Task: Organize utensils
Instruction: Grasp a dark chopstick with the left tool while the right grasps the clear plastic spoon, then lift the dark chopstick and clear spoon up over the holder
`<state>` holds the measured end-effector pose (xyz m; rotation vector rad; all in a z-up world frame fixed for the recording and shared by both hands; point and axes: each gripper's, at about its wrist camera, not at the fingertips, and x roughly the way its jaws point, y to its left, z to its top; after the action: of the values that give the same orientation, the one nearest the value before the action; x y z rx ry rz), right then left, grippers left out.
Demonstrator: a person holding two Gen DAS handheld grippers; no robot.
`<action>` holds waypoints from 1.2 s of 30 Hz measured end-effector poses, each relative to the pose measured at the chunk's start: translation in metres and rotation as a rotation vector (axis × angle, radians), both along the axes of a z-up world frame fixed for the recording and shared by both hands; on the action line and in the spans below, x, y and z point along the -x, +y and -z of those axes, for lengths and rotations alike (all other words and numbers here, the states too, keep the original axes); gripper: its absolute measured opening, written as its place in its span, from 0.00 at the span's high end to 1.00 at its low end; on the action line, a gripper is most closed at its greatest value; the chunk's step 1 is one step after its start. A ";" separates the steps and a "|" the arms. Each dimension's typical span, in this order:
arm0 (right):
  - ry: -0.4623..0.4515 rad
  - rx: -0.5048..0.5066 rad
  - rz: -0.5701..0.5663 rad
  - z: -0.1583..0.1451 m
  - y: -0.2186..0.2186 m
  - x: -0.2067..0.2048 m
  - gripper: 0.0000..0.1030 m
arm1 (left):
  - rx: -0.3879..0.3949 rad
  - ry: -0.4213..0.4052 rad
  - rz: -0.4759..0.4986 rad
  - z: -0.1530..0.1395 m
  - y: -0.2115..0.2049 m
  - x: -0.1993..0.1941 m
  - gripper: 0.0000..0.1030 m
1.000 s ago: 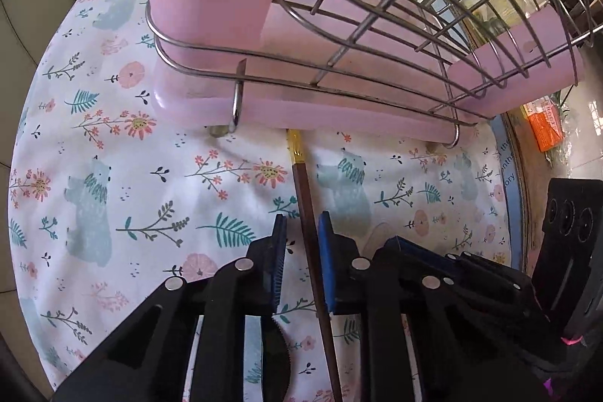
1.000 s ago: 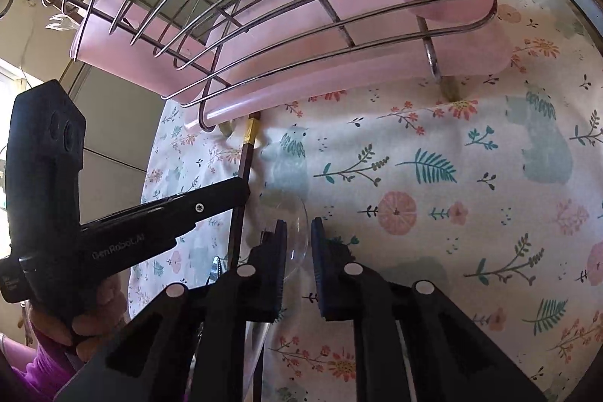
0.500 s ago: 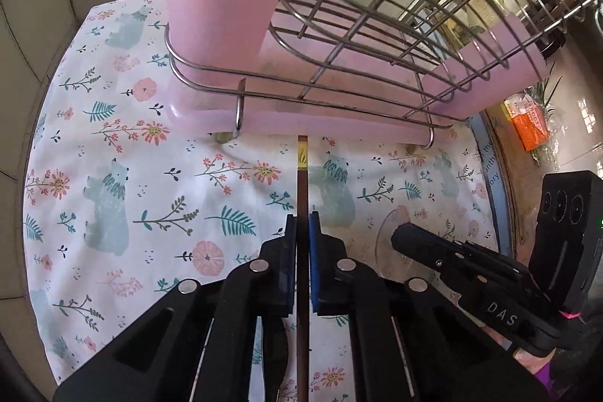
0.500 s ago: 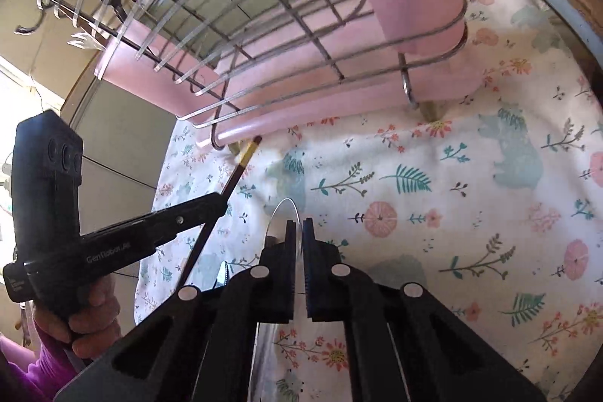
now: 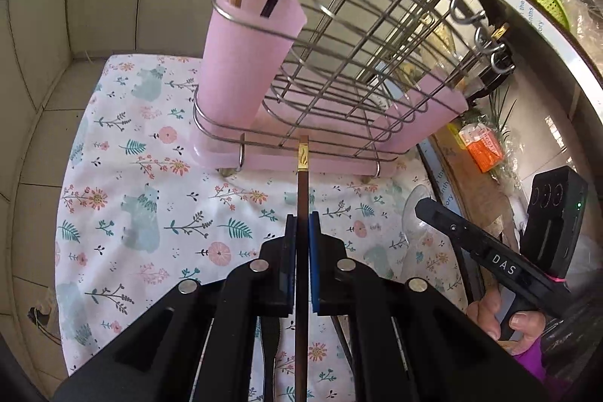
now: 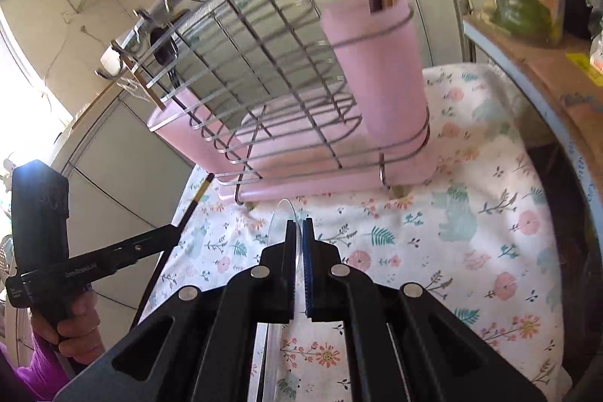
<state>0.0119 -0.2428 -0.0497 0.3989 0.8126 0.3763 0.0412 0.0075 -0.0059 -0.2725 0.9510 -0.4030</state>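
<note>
A wire rack stands on a cloth at its far edge, with one cup at its left end holding upright utensils and another cup at the far end. Near of the rack, the left gripper holds a chopstick pointing toward it. To its right the right gripper pinches a clear spoon above the cloth.

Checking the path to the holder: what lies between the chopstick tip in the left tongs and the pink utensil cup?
In the left wrist view, only the rack's wire rails and pink drip tray lie between the chopstick tip and the pink utensil cup.
</note>
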 end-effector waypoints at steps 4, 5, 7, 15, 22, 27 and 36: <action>-0.062 0.014 0.023 -0.021 -0.002 0.004 0.97 | 0.033 -0.075 -0.013 -0.023 0.011 0.008 0.95; -0.078 0.019 0.029 -0.025 0.000 0.004 0.97 | 0.041 -0.092 -0.016 -0.028 0.011 0.010 0.95; -0.113 0.026 0.040 -0.036 -0.002 0.006 0.97 | 0.065 -0.141 -0.018 -0.039 0.013 0.013 0.95; -0.292 0.059 0.122 -0.094 -0.024 0.011 0.97 | 0.133 -0.343 -0.053 -0.087 0.023 0.019 0.95; -0.519 0.097 0.236 -0.154 -0.046 0.004 0.97 | 0.191 -0.433 -0.073 -0.111 0.027 0.015 0.95; -0.655 0.140 0.300 -0.178 -0.048 -0.008 0.97 | 0.197 -0.466 -0.086 -0.122 0.027 0.009 0.95; -0.744 0.280 0.363 -0.166 -0.033 -0.043 0.97 | 0.212 -0.563 -0.131 -0.139 0.025 -0.009 0.95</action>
<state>0.0549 -0.2762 0.1168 0.1146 0.0529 0.0494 0.0504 0.0330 0.1336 -0.3866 0.3366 -0.4294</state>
